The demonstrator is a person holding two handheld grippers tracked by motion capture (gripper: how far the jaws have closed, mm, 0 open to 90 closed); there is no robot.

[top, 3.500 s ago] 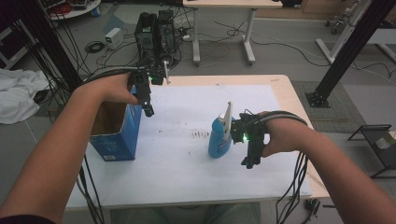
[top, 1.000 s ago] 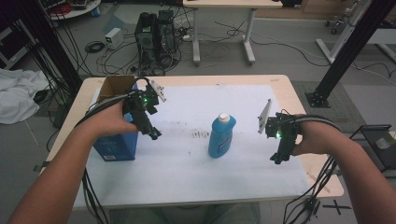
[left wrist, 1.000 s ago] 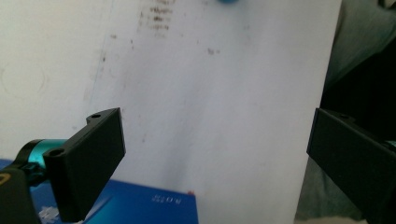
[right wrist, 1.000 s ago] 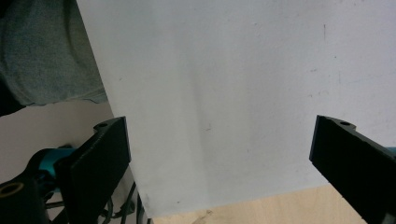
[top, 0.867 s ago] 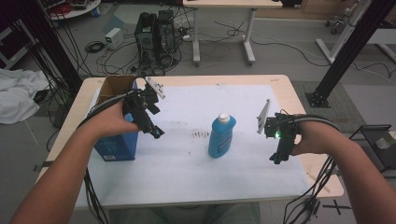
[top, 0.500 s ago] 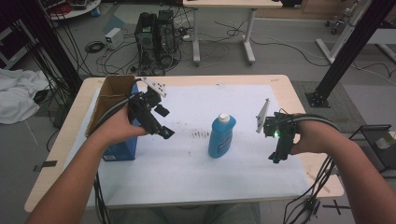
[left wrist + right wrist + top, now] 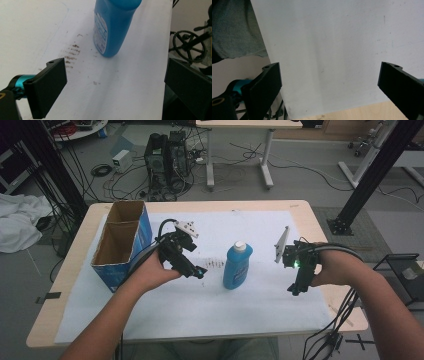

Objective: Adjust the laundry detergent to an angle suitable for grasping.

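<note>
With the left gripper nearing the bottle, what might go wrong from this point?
1. The tall blue plastic bottle with a white cap stands upright and free; a glancing touch from the open left gripper may tip it.
2. The open cardboard box with blue sides sits close behind the left hand, so a backswing might knock it.

Dim, soft overhead light; faint shadows; gripper views grainy, near jaws blurred.
</note>
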